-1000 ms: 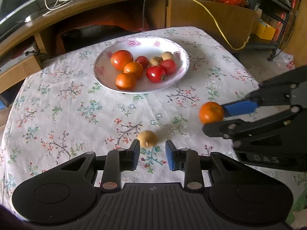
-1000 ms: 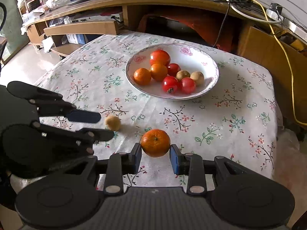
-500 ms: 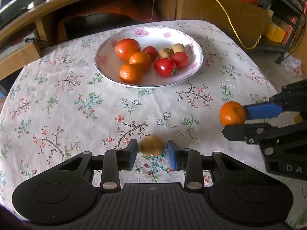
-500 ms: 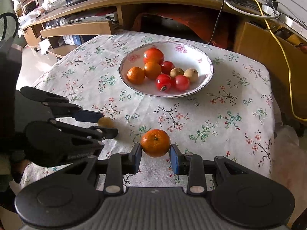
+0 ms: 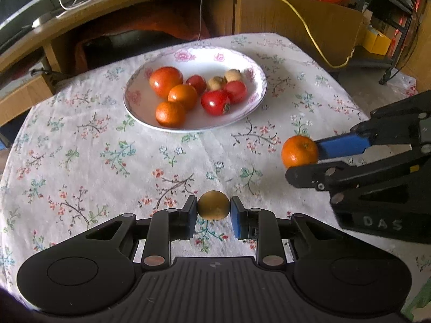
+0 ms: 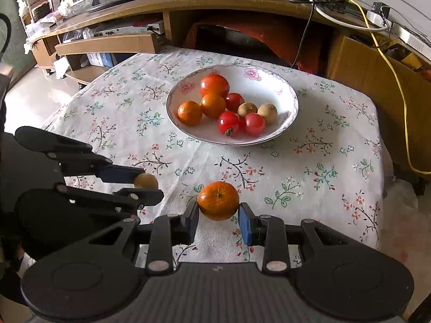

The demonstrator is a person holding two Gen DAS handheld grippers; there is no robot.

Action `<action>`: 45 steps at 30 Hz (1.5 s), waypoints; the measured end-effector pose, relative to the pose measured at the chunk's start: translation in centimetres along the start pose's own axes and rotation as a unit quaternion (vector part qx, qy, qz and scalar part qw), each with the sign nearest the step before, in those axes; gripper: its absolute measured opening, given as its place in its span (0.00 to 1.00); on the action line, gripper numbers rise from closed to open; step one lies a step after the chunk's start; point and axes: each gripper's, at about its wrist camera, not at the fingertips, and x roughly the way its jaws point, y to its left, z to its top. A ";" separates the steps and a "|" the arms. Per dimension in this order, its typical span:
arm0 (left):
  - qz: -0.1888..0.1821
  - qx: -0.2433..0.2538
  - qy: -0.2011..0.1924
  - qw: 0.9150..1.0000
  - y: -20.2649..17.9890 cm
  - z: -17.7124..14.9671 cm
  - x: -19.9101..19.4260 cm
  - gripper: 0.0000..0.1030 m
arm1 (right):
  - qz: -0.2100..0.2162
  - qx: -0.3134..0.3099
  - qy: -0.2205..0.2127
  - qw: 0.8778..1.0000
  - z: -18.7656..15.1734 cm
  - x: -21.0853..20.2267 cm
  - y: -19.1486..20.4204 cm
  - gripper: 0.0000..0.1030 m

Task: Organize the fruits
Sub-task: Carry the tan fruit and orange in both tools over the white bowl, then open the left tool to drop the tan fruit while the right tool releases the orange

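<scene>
My left gripper [image 5: 213, 211] is shut on a small tan-brown round fruit [image 5: 213, 205], held just above the floral tablecloth; the same fruit [image 6: 146, 181] shows at the left of the right wrist view. My right gripper [image 6: 218, 214] is shut on an orange mandarin [image 6: 218, 200], lifted off the cloth; from the left wrist view the mandarin [image 5: 299, 151] hangs at the right. Farther back, a white floral-rimmed bowl [image 5: 253, 72] [image 6: 292, 99] holds several tomatoes, two mandarins and two small tan fruits.
The round table wears a floral tablecloth [image 5: 80, 156] whose edge drops off at the right [image 6: 377, 161]. A wooden desk [image 6: 242, 8] with cables and shelves stands behind. A yellow cable [image 5: 304, 24] runs down a cardboard box at the back right.
The left gripper moved forward around the tan fruit, shut on it and lifted it. The right gripper kept its hold on the mandarin and rose slightly.
</scene>
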 end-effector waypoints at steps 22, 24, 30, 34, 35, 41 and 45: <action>0.016 -0.004 -0.049 0.999 0.8 5.6 -0.7 0.31 | -0.019 0.024 -0.044 0.999 5.0 -0.2 -2.0 0.32; 0.017 -0.004 -0.052 0.998 1.0 6.4 -0.4 0.31 | -0.019 0.028 -0.047 0.998 5.8 0.1 -2.5 0.32; 0.021 -0.007 -0.050 0.998 2.0 8.3 1.1 0.31 | -0.020 0.036 -0.044 0.998 7.7 1.8 -3.7 0.33; 0.022 -0.014 -0.044 0.999 2.8 9.2 2.6 0.31 | -0.019 0.042 -0.039 0.998 8.7 3.3 -4.5 0.33; 0.023 -0.016 -0.044 0.999 3.1 9.3 2.8 0.31 | -0.019 0.043 -0.038 0.998 9.0 3.5 -4.6 0.33; 0.024 -0.018 -0.036 0.999 3.9 9.9 4.0 0.31 | -0.017 0.050 -0.033 0.998 9.9 5.2 -5.5 0.33; 0.023 -0.017 -0.030 0.999 3.9 9.8 4.7 0.31 | -0.013 0.060 -0.027 0.998 10.2 6.0 -6.0 0.33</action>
